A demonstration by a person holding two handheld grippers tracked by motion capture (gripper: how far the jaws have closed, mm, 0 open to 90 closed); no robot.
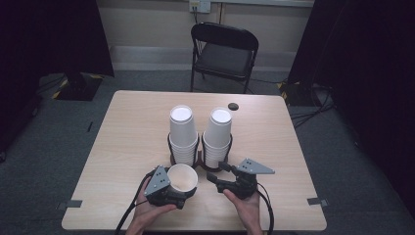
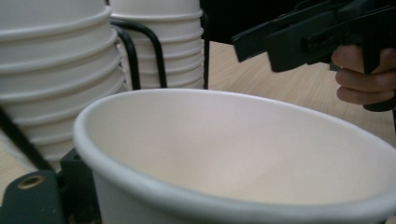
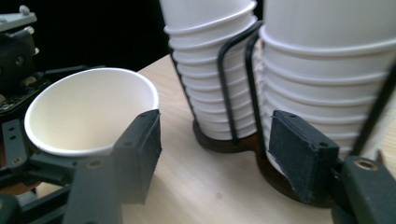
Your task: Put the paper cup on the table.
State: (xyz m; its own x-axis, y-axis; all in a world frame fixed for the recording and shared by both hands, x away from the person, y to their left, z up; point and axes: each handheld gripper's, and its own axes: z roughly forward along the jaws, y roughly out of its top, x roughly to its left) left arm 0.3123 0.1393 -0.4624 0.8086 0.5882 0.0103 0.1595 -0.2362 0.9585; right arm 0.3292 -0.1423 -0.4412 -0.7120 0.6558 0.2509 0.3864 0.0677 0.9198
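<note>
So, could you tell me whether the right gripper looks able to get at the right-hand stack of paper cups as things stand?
Probably yes. The right gripper is open and empty, close in front of the right-hand stack, with bare table between them. The black wire holder around the stack's base may limit a low grasp.

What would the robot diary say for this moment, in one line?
left gripper: shut on cup | right gripper: open, nothing held, by the stacks | stacks in rack on table
</note>
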